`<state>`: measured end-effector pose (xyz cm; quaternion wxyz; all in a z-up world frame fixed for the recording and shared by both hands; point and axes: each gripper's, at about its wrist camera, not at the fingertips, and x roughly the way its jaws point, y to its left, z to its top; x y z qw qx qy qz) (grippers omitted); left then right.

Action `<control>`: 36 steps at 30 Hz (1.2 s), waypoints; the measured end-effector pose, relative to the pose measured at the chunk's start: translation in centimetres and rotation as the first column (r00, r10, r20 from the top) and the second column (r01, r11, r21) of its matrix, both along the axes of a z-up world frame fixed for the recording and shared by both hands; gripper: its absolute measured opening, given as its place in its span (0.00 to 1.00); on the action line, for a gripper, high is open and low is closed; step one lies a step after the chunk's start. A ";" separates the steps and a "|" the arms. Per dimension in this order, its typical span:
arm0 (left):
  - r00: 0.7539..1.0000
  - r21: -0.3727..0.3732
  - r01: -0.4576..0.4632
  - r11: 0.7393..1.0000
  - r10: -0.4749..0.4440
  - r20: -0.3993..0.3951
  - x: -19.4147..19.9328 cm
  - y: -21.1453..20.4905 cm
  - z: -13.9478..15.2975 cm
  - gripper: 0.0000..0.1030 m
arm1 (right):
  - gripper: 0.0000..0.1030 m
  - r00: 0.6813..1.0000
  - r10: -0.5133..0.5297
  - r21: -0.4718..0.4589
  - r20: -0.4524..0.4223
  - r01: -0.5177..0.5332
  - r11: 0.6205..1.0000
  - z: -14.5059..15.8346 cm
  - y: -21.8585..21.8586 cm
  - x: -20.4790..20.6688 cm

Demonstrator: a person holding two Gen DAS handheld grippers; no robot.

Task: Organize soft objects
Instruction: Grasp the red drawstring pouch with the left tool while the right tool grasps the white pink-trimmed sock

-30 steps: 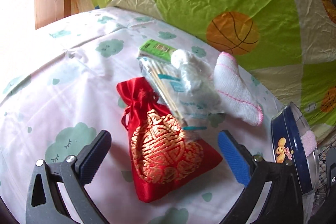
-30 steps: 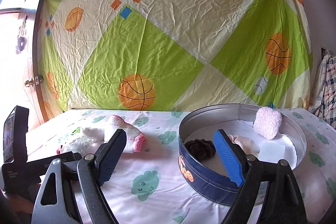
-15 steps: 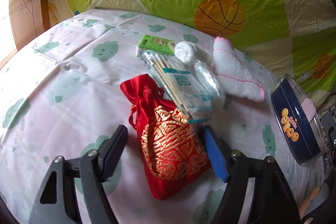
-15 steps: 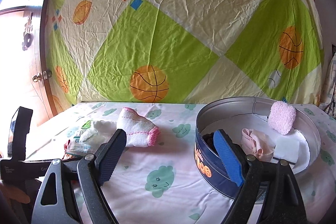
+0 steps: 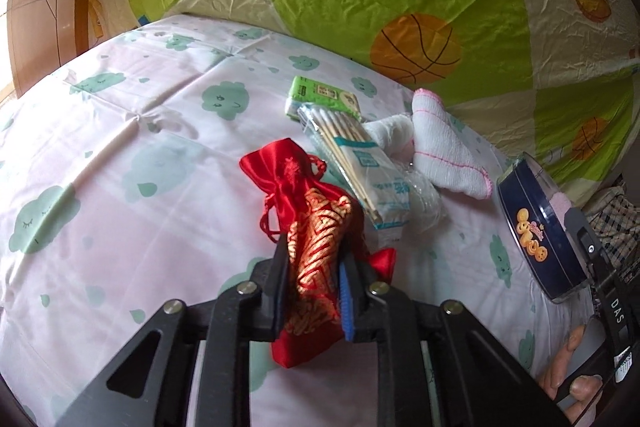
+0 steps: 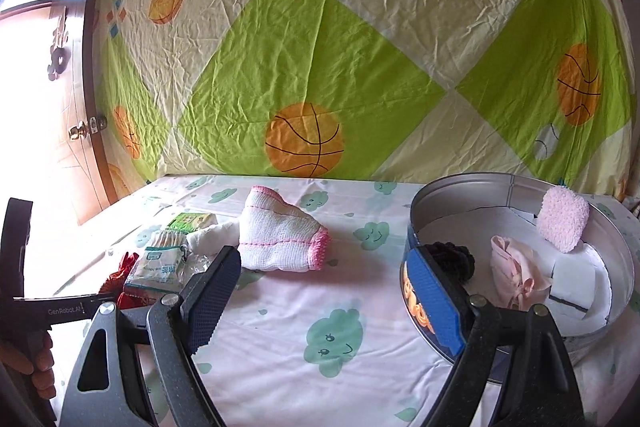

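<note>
My left gripper (image 5: 314, 279) is shut on the red and gold satin pouch (image 5: 316, 227), pinching its lower body on the bed; the pouch's tied neck points away. A white sock with pink trim (image 5: 448, 151) lies beyond it, also in the right wrist view (image 6: 280, 237). The round blue tin (image 6: 520, 267) stands at the right and holds a pink fluffy pad (image 6: 562, 223), a pale pink cloth (image 6: 516, 275), a dark scrunchie (image 6: 450, 261) and white pads. My right gripper (image 6: 324, 303) is open and empty, just left of the tin's near wall.
A clear pack of cotton swabs (image 5: 356, 163), a green tissue pack (image 5: 322, 97) and a white gauze roll (image 5: 390, 131) lie beside the pouch. The bed sheet (image 6: 280, 307) has green cloud prints. A basketball-print cloth (image 6: 320, 67) hangs behind. A wooden door (image 6: 80, 107) is at left.
My left gripper has moved forward and closed on the red pouch, bunching it up between the jaws. My right gripper stayed open and shifted slightly nearer the tin.
</note>
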<state>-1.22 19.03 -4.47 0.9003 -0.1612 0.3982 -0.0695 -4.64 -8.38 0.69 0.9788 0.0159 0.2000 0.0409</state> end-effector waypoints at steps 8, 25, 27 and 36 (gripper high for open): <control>0.991 0.060 -0.052 0.997 0.045 0.123 -1.3 1.9 1.9 0.17 | 0.84 0.996 0.031 0.009 -0.086 -0.030 0.999 -0.8 1.7 2.5; 0.952 -0.045 -0.151 0.987 0.158 0.262 0.9 3.8 4.0 0.17 | 0.84 0.932 0.045 0.214 -0.361 0.036 0.976 -5.1 1.5 15.4; 0.954 -0.046 -0.153 0.987 0.160 0.254 1.2 3.6 3.8 0.17 | 0.86 0.908 0.077 0.243 -0.411 0.027 0.970 -6.2 1.7 16.9; 0.956 -0.037 -0.173 0.984 0.177 0.235 1.3 2.6 3.3 0.17 | 0.24 0.884 0.154 0.273 -0.440 -0.031 0.961 -6.8 2.3 17.3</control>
